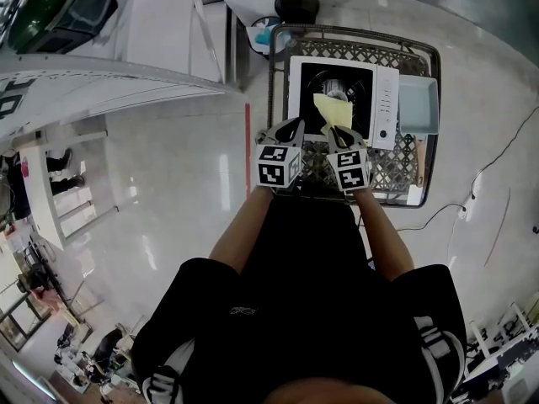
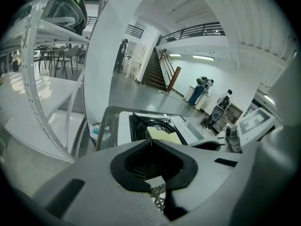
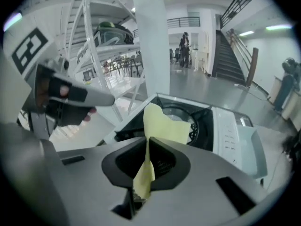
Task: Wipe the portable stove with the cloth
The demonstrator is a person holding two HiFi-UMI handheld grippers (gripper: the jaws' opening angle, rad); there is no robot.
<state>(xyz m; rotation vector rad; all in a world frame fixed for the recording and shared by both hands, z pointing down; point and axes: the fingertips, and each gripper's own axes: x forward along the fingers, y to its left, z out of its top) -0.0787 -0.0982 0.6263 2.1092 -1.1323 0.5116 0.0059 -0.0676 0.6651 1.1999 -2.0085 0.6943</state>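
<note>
Right gripper point(image 3: 147, 147): jaws clamped tight on the yellow cloth point(image 3: 162, 124), pinched near one end. The rest of the sheet sticks out ahead of the jaws, long axis along them. Left gripper point(image 2: 151, 145): jaws together, nothing in them, just left of the right one. Portable stove point(image 3: 230, 126) sits ahead of and below both, long axis crosswise, control strip at right. Cloth covers part of the burner; can't tell if it touches. Stove's near edge is hidden behind the gripper bodies.
</note>
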